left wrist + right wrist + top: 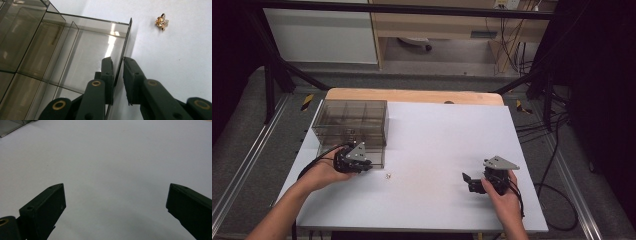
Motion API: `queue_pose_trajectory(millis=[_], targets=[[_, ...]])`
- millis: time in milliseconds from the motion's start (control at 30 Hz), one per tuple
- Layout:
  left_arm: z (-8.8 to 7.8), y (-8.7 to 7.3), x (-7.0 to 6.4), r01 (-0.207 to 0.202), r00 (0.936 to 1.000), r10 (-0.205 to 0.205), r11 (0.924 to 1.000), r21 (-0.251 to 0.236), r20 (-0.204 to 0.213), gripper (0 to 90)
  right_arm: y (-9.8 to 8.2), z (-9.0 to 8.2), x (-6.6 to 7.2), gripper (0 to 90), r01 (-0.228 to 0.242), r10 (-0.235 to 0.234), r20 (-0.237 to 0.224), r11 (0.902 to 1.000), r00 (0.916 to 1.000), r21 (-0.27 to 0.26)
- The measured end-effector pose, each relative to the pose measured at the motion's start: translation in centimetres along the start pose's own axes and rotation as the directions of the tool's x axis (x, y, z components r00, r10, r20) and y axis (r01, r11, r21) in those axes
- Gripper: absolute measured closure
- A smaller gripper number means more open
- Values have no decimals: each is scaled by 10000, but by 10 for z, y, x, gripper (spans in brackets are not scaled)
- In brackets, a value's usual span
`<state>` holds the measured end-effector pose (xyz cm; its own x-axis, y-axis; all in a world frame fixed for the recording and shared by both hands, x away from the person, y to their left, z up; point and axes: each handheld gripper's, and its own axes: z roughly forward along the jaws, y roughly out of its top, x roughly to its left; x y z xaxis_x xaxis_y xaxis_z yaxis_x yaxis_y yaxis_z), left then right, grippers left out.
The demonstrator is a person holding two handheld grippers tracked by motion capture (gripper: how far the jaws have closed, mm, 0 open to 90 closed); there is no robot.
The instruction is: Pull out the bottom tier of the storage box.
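A smoky clear compartment box (352, 122) stands at the table's back left, with an open tray section (82, 55) drawn out toward me. My left gripper (364, 167) straddles that section's thin side wall (127, 37). In the left gripper view its jaws (118, 60) stand narrow, one inside and one outside, shut on the wall. A tiny gold, sparkly trinket (162, 22) lies on the white sheet just right of the box (388, 176). My right gripper (468, 183) rests at the front right, pointing left, wide open with nothing between its jaws (116, 188).
A white sheet (442, 135) covers the wooden table (412, 95). Cables (557, 150) trail on the floor to the right. Black frame bars (287, 70) flank the table's far corners. A corner of the box (10, 126) shows far off in the right gripper view.
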<state>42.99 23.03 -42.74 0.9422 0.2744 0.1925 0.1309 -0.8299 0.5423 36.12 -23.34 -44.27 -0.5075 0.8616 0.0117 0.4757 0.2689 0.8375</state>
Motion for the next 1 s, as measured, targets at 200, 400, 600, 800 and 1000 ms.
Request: queue_pose_trajectory(millis=[200,400,600,800,1000], targets=[[0,0,0,-18,10000,18,10000,35,3,787,1,0,2,31,51,-51,-6,10000,10000,18],[-1,1,-1,22,10000,-22,10000,41,-52,785,0,0,1,31,38,-38,17,10000,10000,-8],[-1,1,-1,51,10000,-51,10000,18,-15,787,0,0,2,31,40,-40,10,10000,10000,4],[-2,0,0,32,10000,-32,10000,12,49,789,0,0,1,31,43,-43,50,10000,10000,-6],[-4,-1,-3,-22,9999,22,10000,42,110,789,0,0,2,31,63,-63,26,10000,10000,14]])
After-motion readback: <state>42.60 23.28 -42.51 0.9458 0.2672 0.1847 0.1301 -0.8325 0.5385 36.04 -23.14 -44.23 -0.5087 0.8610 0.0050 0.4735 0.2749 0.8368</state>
